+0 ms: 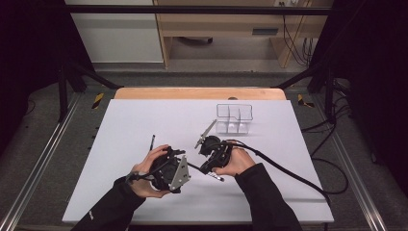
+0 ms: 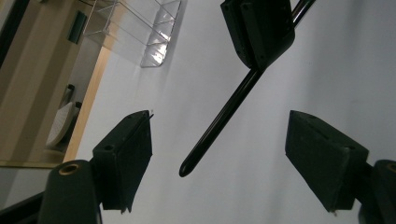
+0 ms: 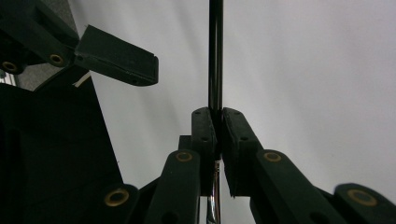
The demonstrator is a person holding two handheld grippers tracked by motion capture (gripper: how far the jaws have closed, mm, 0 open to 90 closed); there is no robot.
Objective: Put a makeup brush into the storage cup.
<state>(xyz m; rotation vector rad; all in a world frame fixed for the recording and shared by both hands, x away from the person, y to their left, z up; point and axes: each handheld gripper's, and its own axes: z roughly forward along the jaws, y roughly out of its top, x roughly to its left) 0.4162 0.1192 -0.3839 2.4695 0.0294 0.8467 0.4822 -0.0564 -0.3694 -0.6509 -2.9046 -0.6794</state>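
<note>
A lab recording rig: dark frame rails (image 1: 192,9); white tabletop (image 1: 144,120); trailing cables (image 1: 332,125).

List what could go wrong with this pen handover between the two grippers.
1. The right gripper pinches the thin pen on a short stretch; it may pivot or slip.
2. The left gripper is wide open around the pen's free tip; closing off-centre could knock it loose.

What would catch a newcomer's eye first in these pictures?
Most striking is the thin black pen, clamped between the right gripper's shut jaws near the middle of the white table. Its tip points into the gap of the open left gripper, held close beside it. Farther back stands a clear plastic compartment organizer, and another thin dark pen lies to the left.
</note>
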